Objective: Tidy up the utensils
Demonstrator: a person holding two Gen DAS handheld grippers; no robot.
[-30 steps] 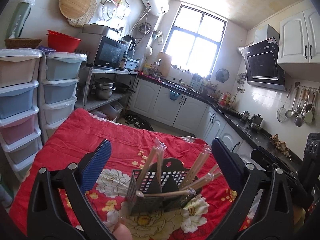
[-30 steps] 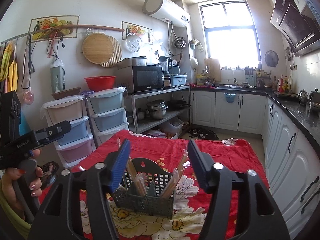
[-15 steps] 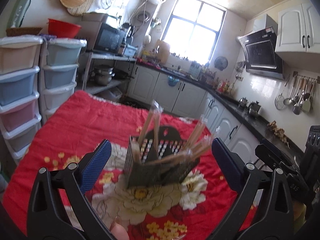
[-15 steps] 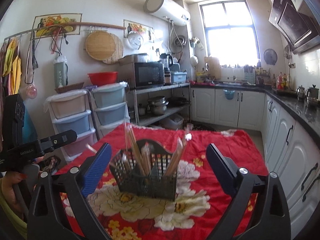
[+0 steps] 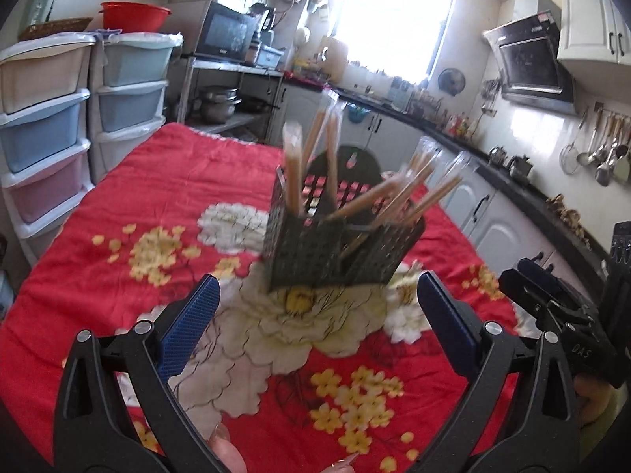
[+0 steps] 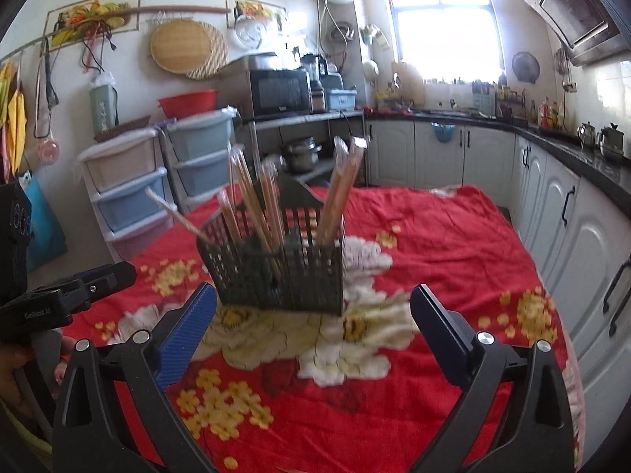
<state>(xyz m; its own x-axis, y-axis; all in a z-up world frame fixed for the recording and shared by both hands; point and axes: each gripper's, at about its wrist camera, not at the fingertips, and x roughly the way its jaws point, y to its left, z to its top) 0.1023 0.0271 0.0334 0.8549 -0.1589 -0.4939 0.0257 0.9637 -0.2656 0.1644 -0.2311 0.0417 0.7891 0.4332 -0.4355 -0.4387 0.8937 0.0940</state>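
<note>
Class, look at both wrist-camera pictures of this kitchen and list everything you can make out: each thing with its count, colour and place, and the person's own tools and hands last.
utensil caddy: one, dark mesh, on the cloth's big white flower.
wrapped chopsticks: several pairs, tan, leaning in the caddy; exact count blurred.
tablecloth: one, red with white and yellow flowers, covering the table.
drawer towers: two, pastel, against the wall left of the table.
basin: one, red, above the drawers.
microwave: one, black, on the metal shelf.
ladles: several, metal, hanging on the tiled wall.
left gripper: black with blue pads, open, short of the caddy.
right gripper: same, open, empty.
hand: holding the left gripper's handle.
</note>
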